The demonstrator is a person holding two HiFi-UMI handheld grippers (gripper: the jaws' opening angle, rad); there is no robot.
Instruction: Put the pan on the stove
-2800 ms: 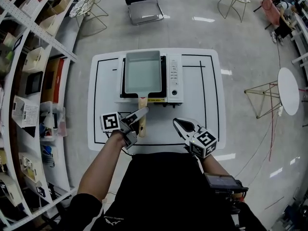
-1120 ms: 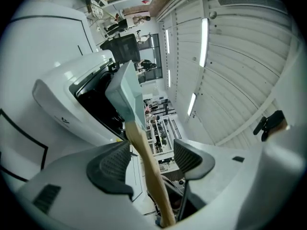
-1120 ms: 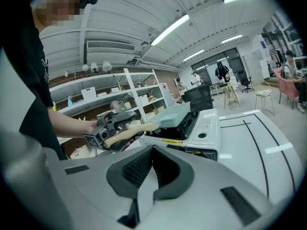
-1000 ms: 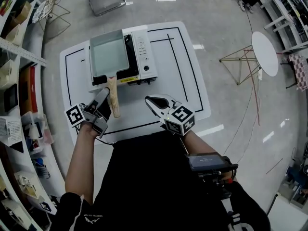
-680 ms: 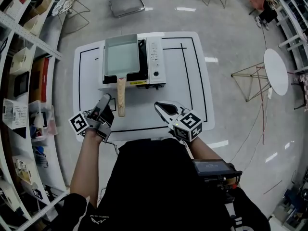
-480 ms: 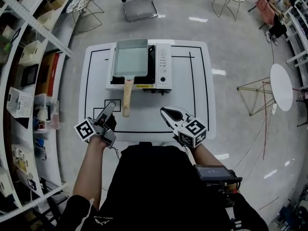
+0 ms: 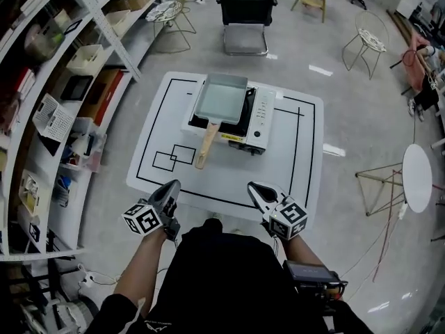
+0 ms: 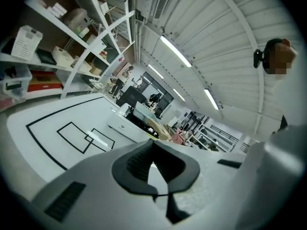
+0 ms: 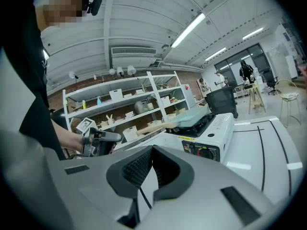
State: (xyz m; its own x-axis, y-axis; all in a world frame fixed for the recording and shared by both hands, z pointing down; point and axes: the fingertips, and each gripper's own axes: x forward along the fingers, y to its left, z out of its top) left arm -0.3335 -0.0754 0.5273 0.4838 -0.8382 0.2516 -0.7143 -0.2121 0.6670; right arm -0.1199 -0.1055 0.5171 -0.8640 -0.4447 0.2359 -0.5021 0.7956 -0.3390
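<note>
Pale rectangular pan (image 7: 221, 94) sits on white stove (image 7: 260, 114), wooden handle (image 7: 206, 147) pointing at left gripper (image 7: 172, 186); right gripper (image 7: 254, 186) farther; all fingers pressed together, empty.

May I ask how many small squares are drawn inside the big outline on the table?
2. They overlap at a corner on the left part of the table: the first square nearer the left edge, the second square just left of the pan handle. None seems hidden.

We note bright, even light from ceiling tubes (image 9: 189, 30); floor (image 7: 361, 117) glare; strong fisheye bending, dark corners.
</note>
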